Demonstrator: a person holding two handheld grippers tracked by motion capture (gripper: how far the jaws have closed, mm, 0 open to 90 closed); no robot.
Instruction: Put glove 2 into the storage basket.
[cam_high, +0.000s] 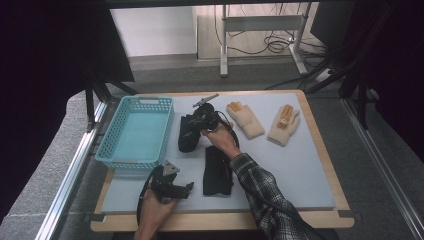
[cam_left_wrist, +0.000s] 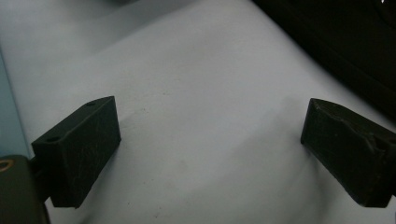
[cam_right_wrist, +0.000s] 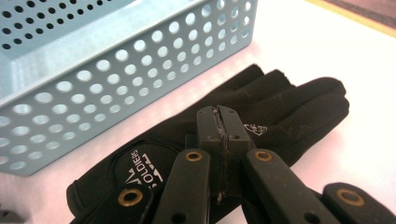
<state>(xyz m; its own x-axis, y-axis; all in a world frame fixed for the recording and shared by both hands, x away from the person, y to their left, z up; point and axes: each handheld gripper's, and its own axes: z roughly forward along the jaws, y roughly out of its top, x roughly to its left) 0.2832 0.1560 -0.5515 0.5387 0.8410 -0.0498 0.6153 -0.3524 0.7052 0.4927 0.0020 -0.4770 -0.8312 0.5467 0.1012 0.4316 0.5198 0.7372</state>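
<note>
We are putting gloves into the blue basket, as far as the scene suggests, and the step in hand is lifting the first black glove.

In the right gripper view, the right gripper has its jaws pressed together, with no gap visible between them. The black glove lies just under and beyond the tips, but we cannot tell from this angle whether a fold of fabric is pinched between them. In the high view, that gripper sits at centre frame over the glove, just right of the basket.

To do this well, we would check the grip first: if the glove does not rise with the hand, we should reopen and bite lower on the cuff. We should then lift until the dangling fingers clear the basket rim before moving left, since the holes in its wall could snag them.

The left gripper rests low in the frame of the high view, its jaws wide apart over the bare grey mat, holding nothing. It stands close to the second black glove, lower centre. The two cream gloves lie at upper right.
</note>
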